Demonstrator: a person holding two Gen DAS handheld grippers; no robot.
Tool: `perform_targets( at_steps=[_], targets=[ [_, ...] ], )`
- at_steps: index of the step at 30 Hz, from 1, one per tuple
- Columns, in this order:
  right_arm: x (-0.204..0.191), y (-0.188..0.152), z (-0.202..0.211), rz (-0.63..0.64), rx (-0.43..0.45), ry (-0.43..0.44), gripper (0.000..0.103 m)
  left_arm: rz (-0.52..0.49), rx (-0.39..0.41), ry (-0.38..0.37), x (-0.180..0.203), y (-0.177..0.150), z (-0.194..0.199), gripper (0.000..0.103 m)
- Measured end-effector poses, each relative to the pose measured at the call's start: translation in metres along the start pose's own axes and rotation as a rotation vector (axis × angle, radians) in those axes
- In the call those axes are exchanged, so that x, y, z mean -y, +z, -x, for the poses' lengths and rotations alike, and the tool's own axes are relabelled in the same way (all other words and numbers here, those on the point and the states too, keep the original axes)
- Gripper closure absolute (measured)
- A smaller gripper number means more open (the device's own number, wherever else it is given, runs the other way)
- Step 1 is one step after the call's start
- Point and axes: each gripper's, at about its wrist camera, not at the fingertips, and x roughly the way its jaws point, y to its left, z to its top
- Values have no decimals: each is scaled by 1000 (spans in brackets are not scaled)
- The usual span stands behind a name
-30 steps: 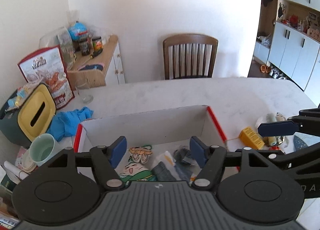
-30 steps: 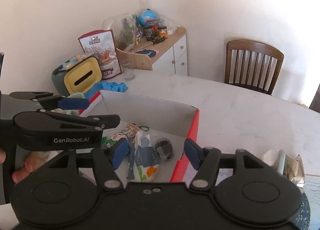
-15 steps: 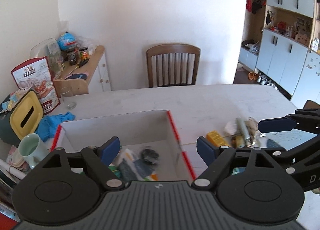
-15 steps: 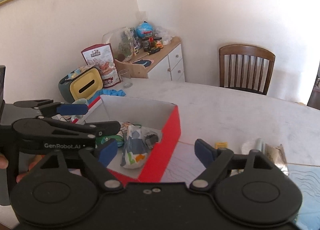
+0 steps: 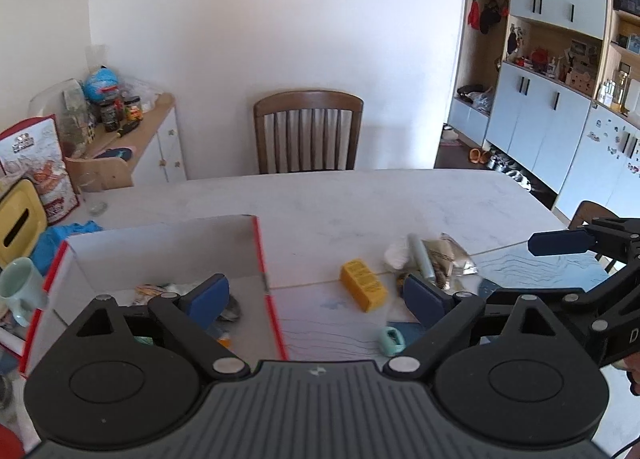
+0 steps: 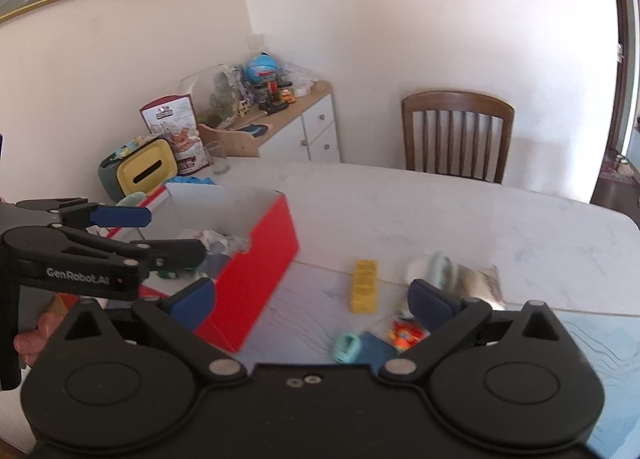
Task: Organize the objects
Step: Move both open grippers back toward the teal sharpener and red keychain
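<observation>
A red-sided cardboard box [image 5: 160, 243] [image 6: 260, 259] stands on the white marble table [image 5: 360, 203], with several small packets and toys lying inside. To its right lie a yellow block [image 5: 363, 284] [image 6: 363, 286], a small teal item [image 5: 391, 340] [image 6: 346, 347], a silvery packet with a grey tube [image 5: 440, 255] [image 6: 472, 279], and an orange wrapper [image 6: 404, 335]. My left gripper [image 5: 316, 299] hangs over the box's right wall, jaws opening, nothing between them. My right gripper [image 6: 312, 301] hovers above the loose items, jaws opening and empty.
A wooden chair [image 5: 308, 131] stands at the table's far side. At the left are a mint mug [image 5: 16, 287], a yellow-lidded bin [image 5: 20, 223], a blue cloth [image 5: 60, 235], a snack bag [image 5: 44, 167], a glass [image 6: 218, 157] and a cluttered sideboard [image 5: 132, 131]. Cabinets [image 5: 560, 107] line the right wall.
Both grippers have swung rightward from over the box toward the loose items, and both sets of jaws have spread wider. The box now sits at the left of each view.
</observation>
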Motion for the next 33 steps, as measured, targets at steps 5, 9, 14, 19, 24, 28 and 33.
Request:
perform_targets(
  at_steps=[5, 9, 14, 19, 24, 28, 33],
  targets=[
    [34, -13, 8, -26, -19, -38, 1, -1, -6, -10, 22, -5, -8, 8],
    [57, -23, 12, -45, -28, -61, 1, -24, -13, -8, 42, -11, -16, 8],
    [83, -32, 15, -59, -40, -81, 1, -33, -30, -25, 63, -20, -33, 8],
    [102, -39, 7, -63, -60, -100, 1, -70, -43, -22, 81, -33, -53, 8],
    [115, -46, -14, -64, -93, -102, 1, -90, -73, -18, 93, -51, -81, 8],
    [121, -50, -40, -74, -140, -85, 2, -79, -99, -4, 97, -66, -105, 8],
    [118, -55, -71, -60, -192, -72, 5, -73, -116, 40, 95, -79, -128, 8]
  ],
)
